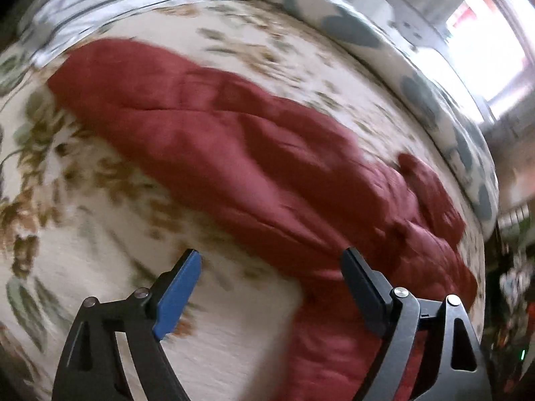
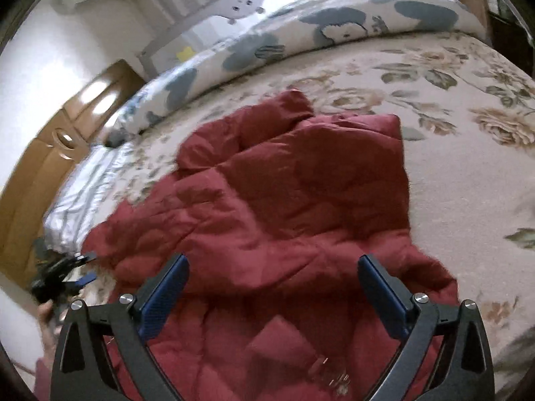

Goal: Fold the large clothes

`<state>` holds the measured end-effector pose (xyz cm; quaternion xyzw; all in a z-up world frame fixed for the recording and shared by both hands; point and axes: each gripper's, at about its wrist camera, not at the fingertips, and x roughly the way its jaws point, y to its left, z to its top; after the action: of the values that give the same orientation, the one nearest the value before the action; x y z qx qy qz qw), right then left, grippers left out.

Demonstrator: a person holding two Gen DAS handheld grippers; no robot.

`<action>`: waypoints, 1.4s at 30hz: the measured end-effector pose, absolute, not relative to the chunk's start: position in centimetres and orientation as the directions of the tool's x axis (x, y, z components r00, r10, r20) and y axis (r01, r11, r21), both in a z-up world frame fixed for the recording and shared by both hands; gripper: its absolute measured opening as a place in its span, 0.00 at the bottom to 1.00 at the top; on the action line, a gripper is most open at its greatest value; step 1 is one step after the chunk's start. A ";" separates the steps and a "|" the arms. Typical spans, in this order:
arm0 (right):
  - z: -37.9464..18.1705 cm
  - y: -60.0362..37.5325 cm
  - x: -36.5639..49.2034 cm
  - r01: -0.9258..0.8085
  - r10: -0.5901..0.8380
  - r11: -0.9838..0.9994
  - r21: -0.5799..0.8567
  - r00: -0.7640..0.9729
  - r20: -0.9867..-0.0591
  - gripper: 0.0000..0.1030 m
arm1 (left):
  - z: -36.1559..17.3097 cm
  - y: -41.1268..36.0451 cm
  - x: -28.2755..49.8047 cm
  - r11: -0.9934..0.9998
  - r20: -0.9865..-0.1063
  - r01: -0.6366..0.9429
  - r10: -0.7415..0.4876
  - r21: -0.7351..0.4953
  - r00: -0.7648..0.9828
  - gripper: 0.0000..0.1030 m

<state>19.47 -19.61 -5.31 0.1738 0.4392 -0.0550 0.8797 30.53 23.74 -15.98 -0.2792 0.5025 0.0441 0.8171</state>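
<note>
While it lies spread and rumpled on the bed, the dark red quilted padded jacket (image 2: 284,200) stretches across the cream floral bedspread (image 2: 468,173), one corner folded up at its far end. Above its near part hovers the right gripper (image 2: 272,269), its blue-padded fingers (image 2: 160,304) wide apart and holding nothing. At the jacket's edge the left gripper (image 1: 271,260) hangs with fingers (image 1: 177,294) likewise spread and empty. Along the bed's far side runs a white pillow with blue-grey blotches (image 2: 301,30); a wooden cabinet (image 2: 50,153) stands beyond.
</note>
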 end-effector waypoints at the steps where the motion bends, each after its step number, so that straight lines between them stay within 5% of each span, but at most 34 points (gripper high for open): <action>1: -5.2 -19.5 19.0 0.241 0.060 0.935 0.258 0.611 -0.789 0.98 | -16.3 24.6 30.3 0.831 -0.848 -0.373 -0.202 -0.413 0.491 0.83; 7: -5.9 -17.5 16.8 0.205 0.091 0.950 0.238 0.547 -0.832 0.97 | -18.4 30.2 30.0 0.753 -0.861 -0.516 -0.131 -0.409 0.491 0.83; 17: -3.8 -14.8 13.1 0.113 0.119 0.964 0.240 0.622 -0.774 0.95 | -20.0 36.3 33.9 0.664 -0.848 -0.625 -0.027 -0.410 0.529 0.79; 21: -3.4 -15.2 12.9 0.110 0.121 0.964 0.241 0.623 -0.772 0.95 | -19.8 36.3 35.3 0.677 -0.844 -0.602 -0.055 -0.424 0.533 0.25; 24: -3.5 -15.5 12.7 0.118 0.123 0.962 0.248 0.621 -0.774 0.94 | -17.9 35.6 35.2 0.715 -0.824 -0.553 -0.057 -0.428 0.563 0.14; 42: -3.5 -16.8 10.9 0.181 0.102 0.948 0.262 0.606 -0.789 0.90 | -4.2 19.6 24.9 0.915 -0.637 -0.030 -0.256 -0.401 0.728 0.09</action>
<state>10.94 -16.84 -3.46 0.1598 0.4435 -0.0225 0.8816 24.93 19.58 -4.21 -0.1961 0.3638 -0.0622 0.9085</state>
